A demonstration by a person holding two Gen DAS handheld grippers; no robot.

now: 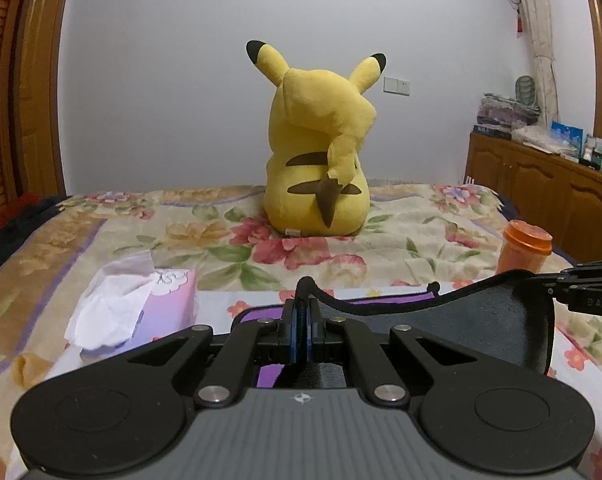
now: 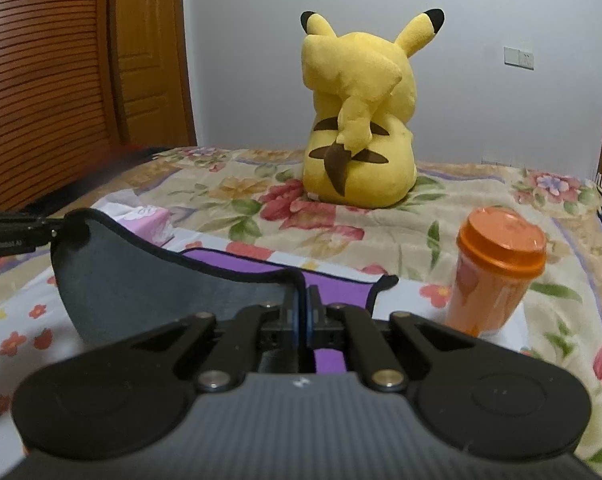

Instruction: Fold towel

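The towel (image 1: 473, 316) is dark grey on one side and purple on the other, with a black hem. It hangs lifted between both grippers above the flowered bed. My left gripper (image 1: 301, 312) is shut on one hem corner. My right gripper (image 2: 304, 304) is shut on the other corner; it also shows at the right edge of the left wrist view (image 1: 557, 280). In the right wrist view the grey side (image 2: 149, 292) sags leftwards to the left gripper (image 2: 57, 226), and the purple side (image 2: 269, 270) lies beyond.
A yellow Pikachu plush (image 1: 317, 152) sits on the bed facing away. A pink tissue box (image 1: 141, 312) lies left. An orange lidded cup (image 2: 497, 272) stands right of the towel. A wooden cabinet (image 1: 549, 188) stands at the right, a wooden door (image 2: 149, 52) at the left.
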